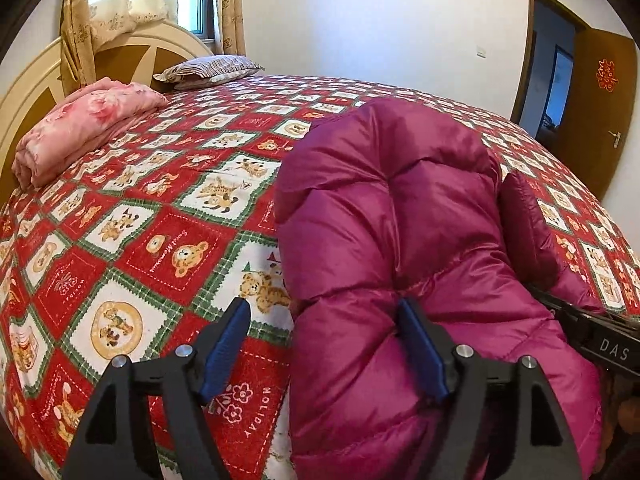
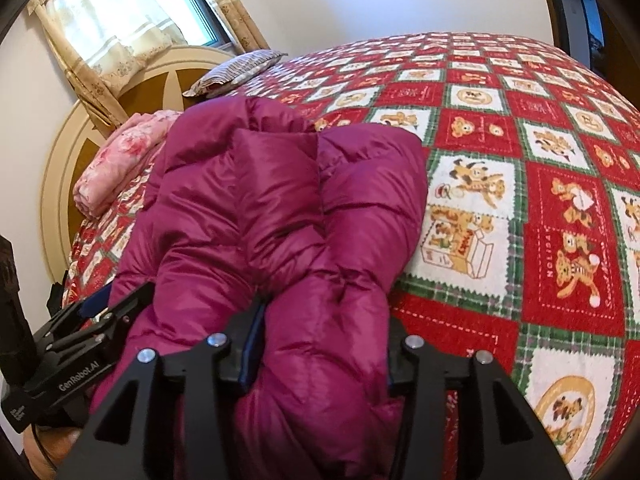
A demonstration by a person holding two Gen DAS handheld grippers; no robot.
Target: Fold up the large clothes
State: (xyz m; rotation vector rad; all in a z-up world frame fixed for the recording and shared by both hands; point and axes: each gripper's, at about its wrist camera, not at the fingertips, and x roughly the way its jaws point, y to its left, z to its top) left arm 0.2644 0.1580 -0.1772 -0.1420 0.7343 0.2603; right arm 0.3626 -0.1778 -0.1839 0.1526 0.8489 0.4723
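A puffy magenta down jacket (image 1: 400, 220) lies bunched and folded on the bed, near its front edge; it also shows in the right wrist view (image 2: 280, 208). My left gripper (image 1: 324, 316) is open at the jacket's left edge, its right finger (image 1: 420, 344) pressed against the fabric and its left finger over the bedspread. My right gripper (image 2: 320, 328) is open wide with a thick roll of the jacket between its fingers, which are mostly hidden by the fabric. The left gripper's body (image 2: 80, 344) shows at the jacket's left side in the right wrist view.
The bed has a red, green and white bear-print bedspread (image 1: 160, 240). A folded pink blanket (image 1: 80, 128) and a striped pillow (image 1: 208, 70) lie by the headboard (image 1: 24, 80). A window with curtains (image 1: 120, 0) is behind. An open wooden door (image 1: 600, 112) stands at the far right.
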